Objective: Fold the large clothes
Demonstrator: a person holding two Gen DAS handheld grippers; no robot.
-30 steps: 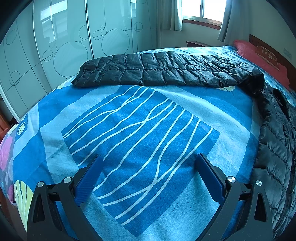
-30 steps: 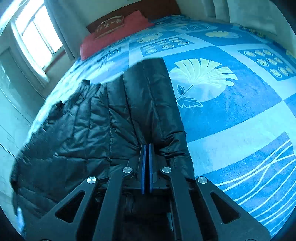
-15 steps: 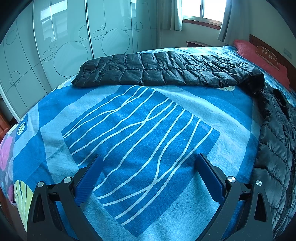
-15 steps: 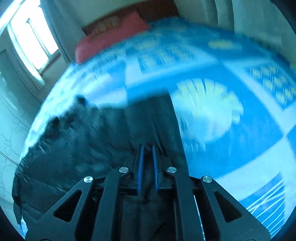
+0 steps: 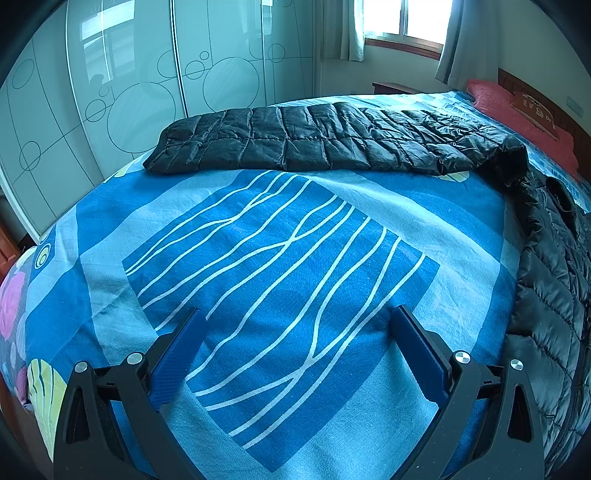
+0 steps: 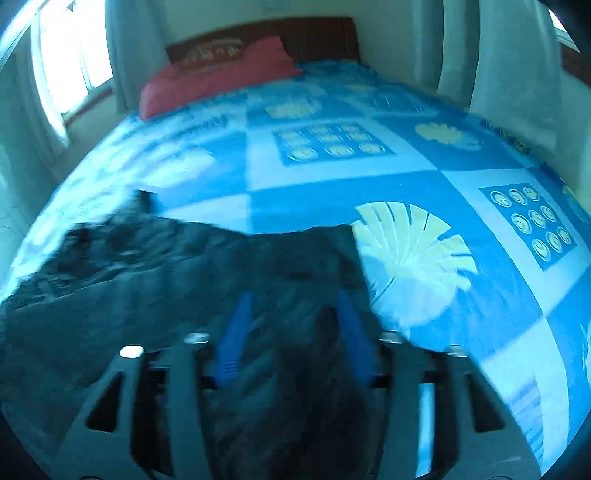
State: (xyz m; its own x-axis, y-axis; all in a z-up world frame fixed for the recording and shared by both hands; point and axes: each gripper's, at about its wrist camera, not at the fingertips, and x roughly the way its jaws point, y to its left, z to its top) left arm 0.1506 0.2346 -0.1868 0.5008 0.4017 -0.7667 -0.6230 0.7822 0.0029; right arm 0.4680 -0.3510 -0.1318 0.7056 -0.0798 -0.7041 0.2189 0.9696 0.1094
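Note:
A long black quilted down coat (image 5: 332, 142) lies on the blue patterned bedspread (image 5: 280, 258). One part stretches across the far side, and the rest runs down the right edge (image 5: 554, 288). My left gripper (image 5: 295, 325) hovers open over bare bedspread, nothing between its blue pads. In the blurred right wrist view the coat (image 6: 177, 280) fills the lower left. My right gripper (image 6: 295, 306) is above it with its jaws opening. The coat's fabric lies below the gap, and the blue pads (image 6: 236, 332) do not press on it.
A red pillow (image 6: 221, 81) and a wooden headboard (image 6: 317, 37) stand at the bed's far end. Mirrored wardrobe doors (image 5: 129, 92) rise beyond the bed in the left wrist view. A curtained window (image 5: 402, 22) lights the room.
My right gripper went from shut on the coat's fabric to wide apart, letting it go, and lifted and swung so more of the bed shows. The left gripper stayed still.

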